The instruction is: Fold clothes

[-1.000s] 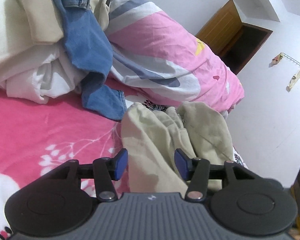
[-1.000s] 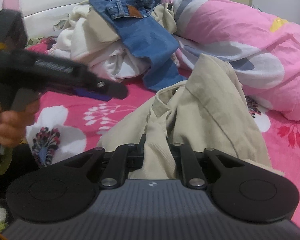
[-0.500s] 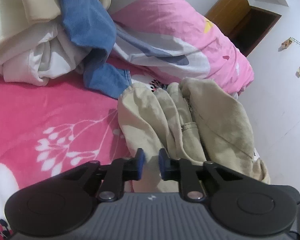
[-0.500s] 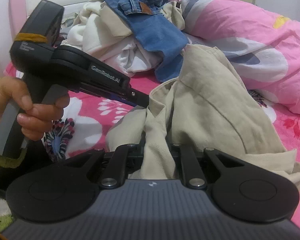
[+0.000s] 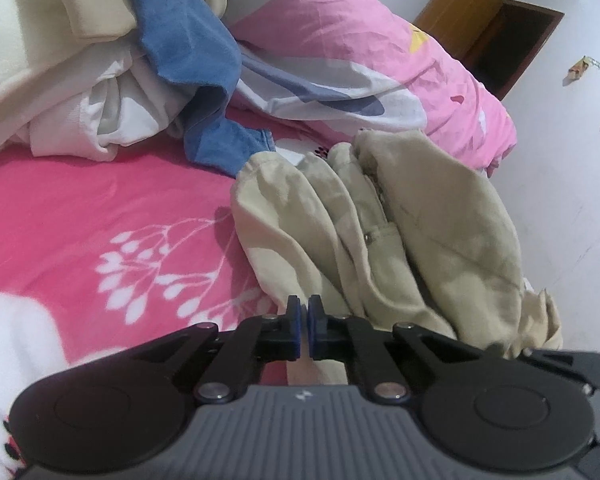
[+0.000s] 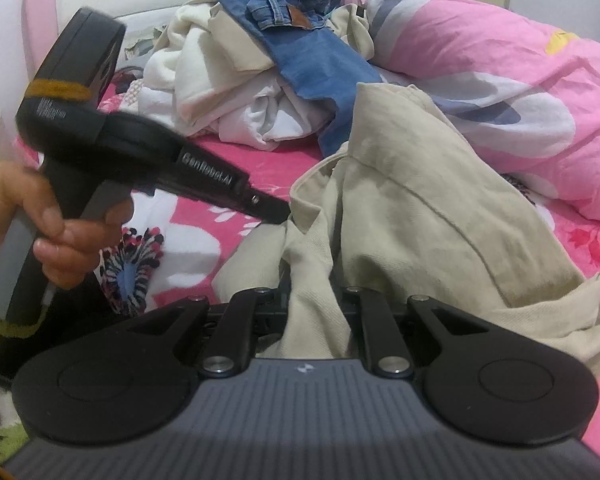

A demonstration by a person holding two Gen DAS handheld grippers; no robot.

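- On a pink floral bedspread (image 5: 80, 208), crumpled beige trousers (image 5: 440, 240) lie in front of a laundry pile (image 6: 236, 92) topped with jeans (image 6: 312, 52).
- The left gripper (image 5: 303, 330) is clenched on the trousers' edge.
- The right gripper (image 6: 312, 308) grasps bunched beige fabric.
- A pink duvet (image 6: 500, 68) lies behind.

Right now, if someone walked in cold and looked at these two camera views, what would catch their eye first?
Probably the crumpled beige garment in the middle of the hot-pink floral bedspread, with the right gripper clamped on a bunch of it and the left gripper nipping its edge. Behind it, blue jeans sprawl over a heap of cream laundry by the headboard, beside a rolled pink duvet.
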